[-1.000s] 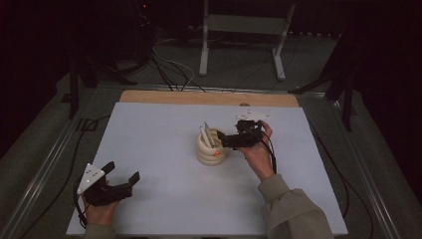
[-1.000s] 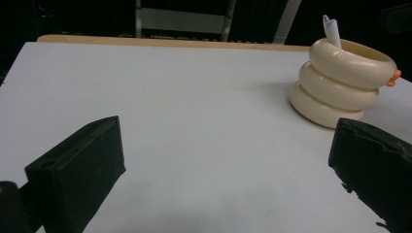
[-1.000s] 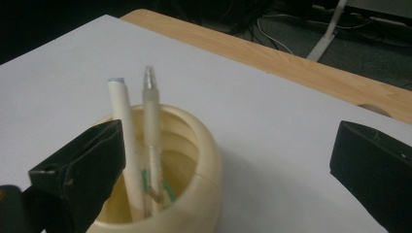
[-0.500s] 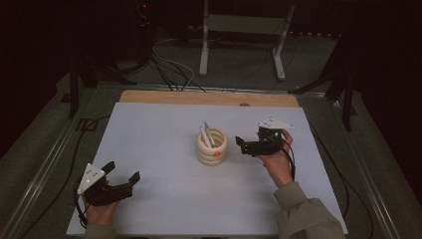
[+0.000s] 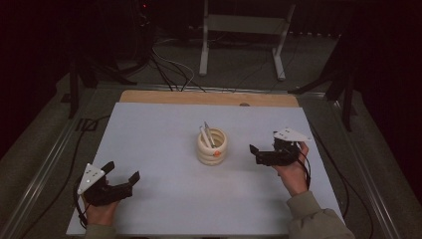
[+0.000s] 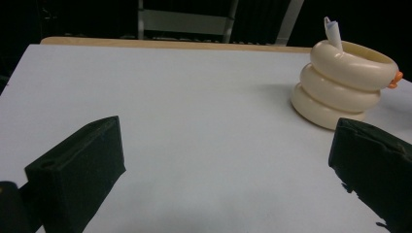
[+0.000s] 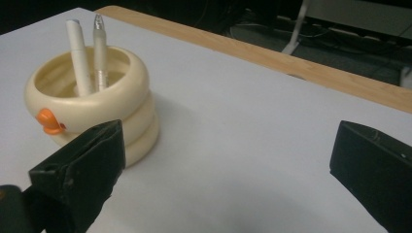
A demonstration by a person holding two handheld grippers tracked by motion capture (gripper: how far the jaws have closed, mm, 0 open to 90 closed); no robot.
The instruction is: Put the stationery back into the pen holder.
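A cream pen holder made of three stacked rings, with a small orange knob, stands upright in the middle of the white table. Two white pens lean inside it. My right gripper hovers open a short way to the holder's right, jaws pointing at it and holding nothing. In the right gripper view the holder and both pens sit behind the left jaw. My left gripper rests open near the front left. In the left gripper view the holder lies far right.
A wooden strip runs along the table's far edge. Behind it stand a metal frame's legs, with cables on the dark floor. Bare white surface stretches between my two grippers.
My right gripper has drawn back from over the pen holder, moving right and toward the person. The left gripper and the holder have stayed put.
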